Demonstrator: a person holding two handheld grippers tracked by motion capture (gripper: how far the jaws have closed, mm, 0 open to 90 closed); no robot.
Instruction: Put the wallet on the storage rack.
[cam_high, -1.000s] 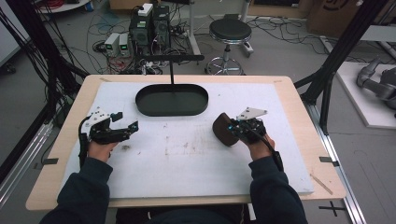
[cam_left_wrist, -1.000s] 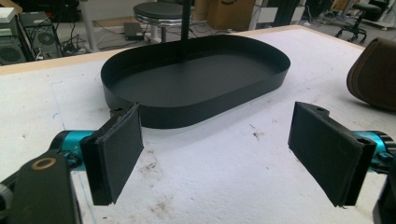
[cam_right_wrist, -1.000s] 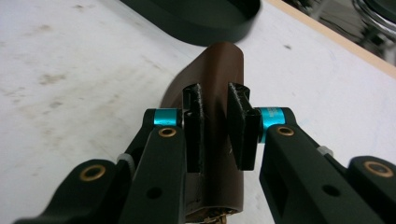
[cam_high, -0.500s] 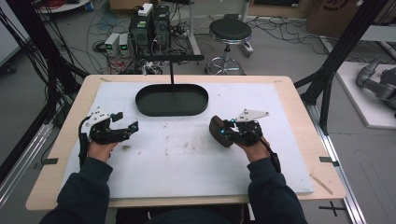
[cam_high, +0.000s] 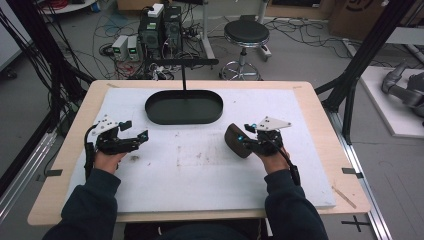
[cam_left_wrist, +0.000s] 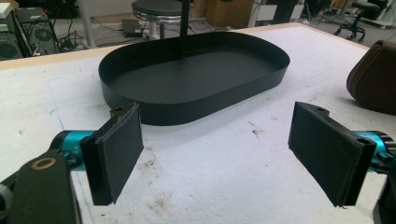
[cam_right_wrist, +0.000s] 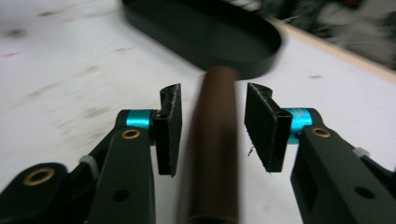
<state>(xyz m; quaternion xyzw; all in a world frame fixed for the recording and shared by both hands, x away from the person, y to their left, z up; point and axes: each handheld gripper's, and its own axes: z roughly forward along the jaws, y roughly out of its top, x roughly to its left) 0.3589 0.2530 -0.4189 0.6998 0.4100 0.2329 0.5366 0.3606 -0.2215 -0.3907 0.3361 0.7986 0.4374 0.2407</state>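
The table (cam_high: 305, 150) carries a white mat, and a black oval tray (cam_high: 184, 107) sits at its far middle. The left gripper (cam_high: 134, 131) rests at the left, jaws wide apart and empty. The right gripper (cam_high: 245, 134) straddles a brown, seemingly leather case (cam_high: 235, 140), pads (cam_right_wrist: 170, 122) not quite touching it.

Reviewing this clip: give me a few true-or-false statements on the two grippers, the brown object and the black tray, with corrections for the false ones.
1. The black oval tray has nothing in it. True.
2. The left gripper is shut on the brown object. False: its fingers stand wide apart with only tabletop between them.
3. The brown object stands on edge between the right gripper's fingers. True.
4. The brown object lies inside the tray. False: it is on the white mat, on the person's side of the tray.
5. The right gripper's pads clamp the object. False: gaps show on both sides.
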